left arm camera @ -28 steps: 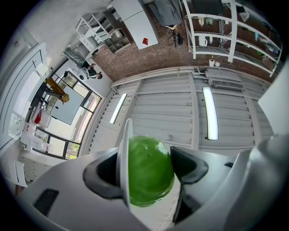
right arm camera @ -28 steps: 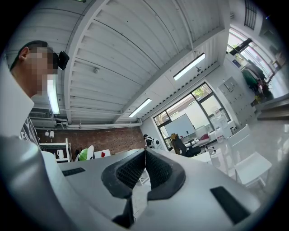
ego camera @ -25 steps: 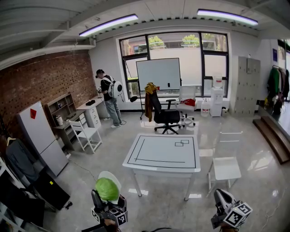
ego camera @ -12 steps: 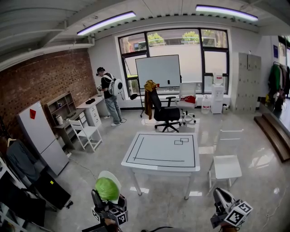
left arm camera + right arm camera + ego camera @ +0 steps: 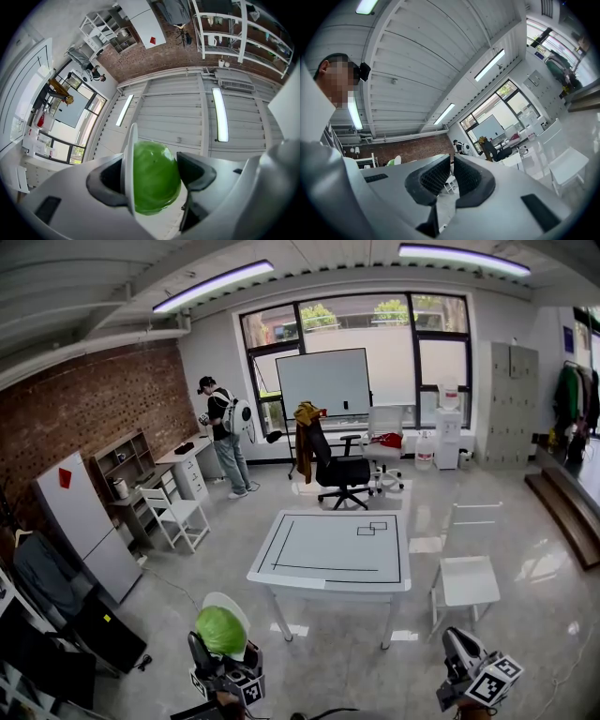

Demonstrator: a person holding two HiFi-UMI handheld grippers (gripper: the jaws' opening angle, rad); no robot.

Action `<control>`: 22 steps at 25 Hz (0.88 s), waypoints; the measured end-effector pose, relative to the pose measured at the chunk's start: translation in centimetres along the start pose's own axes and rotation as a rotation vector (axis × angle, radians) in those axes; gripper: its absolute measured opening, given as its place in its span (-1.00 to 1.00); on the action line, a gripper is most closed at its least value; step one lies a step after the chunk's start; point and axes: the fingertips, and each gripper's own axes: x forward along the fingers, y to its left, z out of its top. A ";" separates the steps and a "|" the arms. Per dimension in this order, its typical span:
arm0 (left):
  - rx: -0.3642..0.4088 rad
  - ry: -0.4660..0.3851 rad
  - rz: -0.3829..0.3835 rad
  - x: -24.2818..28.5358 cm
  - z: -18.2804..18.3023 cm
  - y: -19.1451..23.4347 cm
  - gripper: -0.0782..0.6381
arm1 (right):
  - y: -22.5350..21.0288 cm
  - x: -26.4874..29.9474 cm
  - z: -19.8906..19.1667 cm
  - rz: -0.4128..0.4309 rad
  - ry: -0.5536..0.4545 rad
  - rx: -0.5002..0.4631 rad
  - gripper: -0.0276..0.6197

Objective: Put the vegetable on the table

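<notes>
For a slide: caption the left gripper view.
Left gripper holds a green vegetable against a white plate, ceiling light behind.

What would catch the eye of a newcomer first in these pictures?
The bright green round vegetable stands out at the lower left of the head view, clamped in the left gripper beside a white disc. Ahead stands a white table with black lines on its top, and the right gripper is shut and empty.

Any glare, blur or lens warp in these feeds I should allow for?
Head view: fisheye curves straight lines; windows bright, floor glossy, table sharp. Left gripper view: green vegetable slightly soft up close, ceiling lamp glaring. Right gripper view: dark corners, otherwise clear.
</notes>
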 end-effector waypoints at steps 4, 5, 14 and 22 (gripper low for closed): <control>0.002 0.003 0.012 -0.2 -0.4 0.5 0.13 | -0.8 -0.4 -0.5 -0.003 0.012 0.021 -0.89; 0.002 0.004 0.015 -0.3 -0.6 0.5 0.13 | -0.8 -0.5 -0.6 -0.003 0.015 0.022 -0.89; 0.007 -0.002 0.030 -0.5 -0.6 0.9 0.13 | -1.2 0.0 -0.8 0.003 0.038 0.025 -0.89; 0.008 -0.008 0.023 -0.2 -0.4 2.0 0.13 | -1.9 1.0 0.0 0.000 0.050 0.017 -0.89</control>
